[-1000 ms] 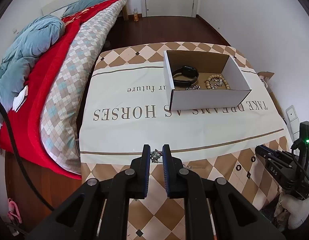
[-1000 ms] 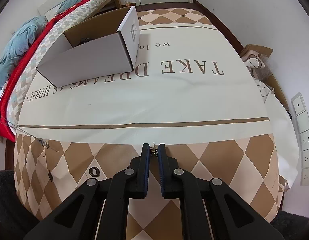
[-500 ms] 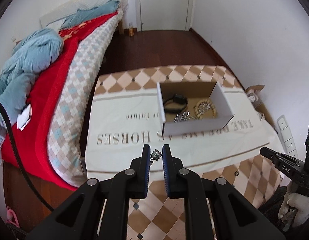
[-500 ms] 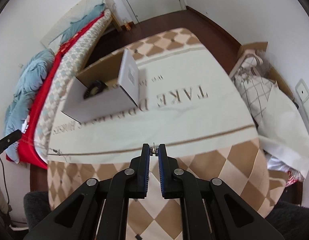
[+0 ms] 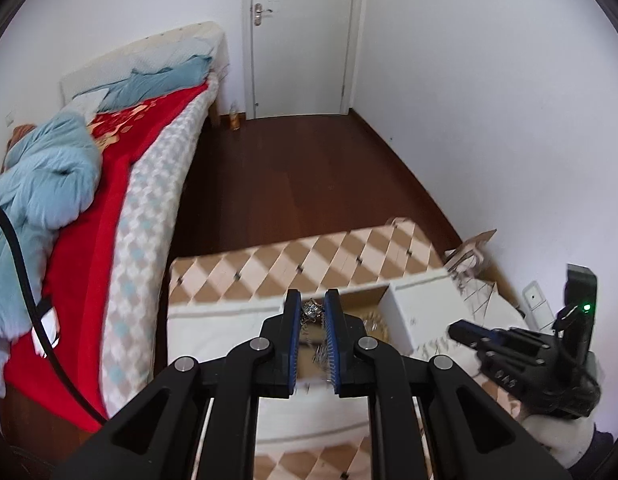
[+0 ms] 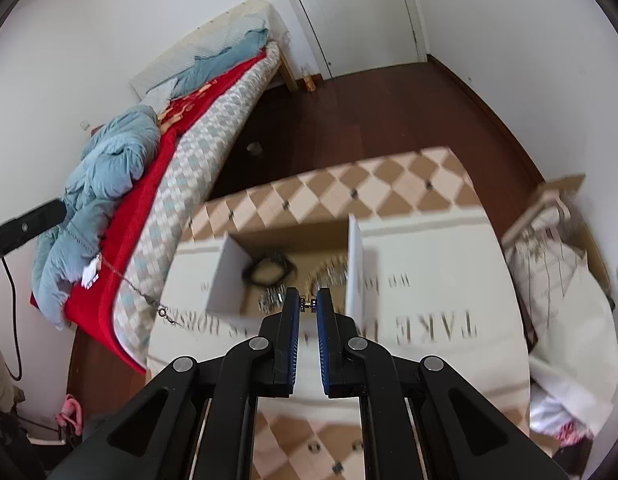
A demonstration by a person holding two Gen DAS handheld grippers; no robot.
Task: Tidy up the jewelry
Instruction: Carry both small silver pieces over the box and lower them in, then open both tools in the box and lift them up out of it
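Note:
Both grippers hold one thin silver necklace chain in the air. My left gripper (image 5: pixel 312 311) is shut on its pendant end (image 5: pixel 310 311), above the white cardboard box (image 5: pixel 419 307). My right gripper (image 6: pixel 308 304) is shut on the clasp end (image 6: pixel 308 302), over the box's (image 6: pixel 355 256) near edge. The chain (image 6: pixel 149 300) hangs slack at the left of the right wrist view. In the box lie a black band (image 6: pixel 269 270) and other jewelry (image 6: pixel 271 300). The right gripper also shows in the left wrist view (image 5: pixel 461 330).
The box stands on a table with a cream and brown diamond-pattern cloth (image 6: pixel 389 184). A bed with red and blue bedding (image 5: pixel 69 200) runs along the left. Dark wood floor (image 5: pixel 309 180) and a white door (image 5: pixel 301 40) lie beyond. Bags (image 6: pixel 557 272) sit right of the table.
Both grippers have risen from the cloth with the chain's ends and moved forward over the box. The views now tilt up toward the room.

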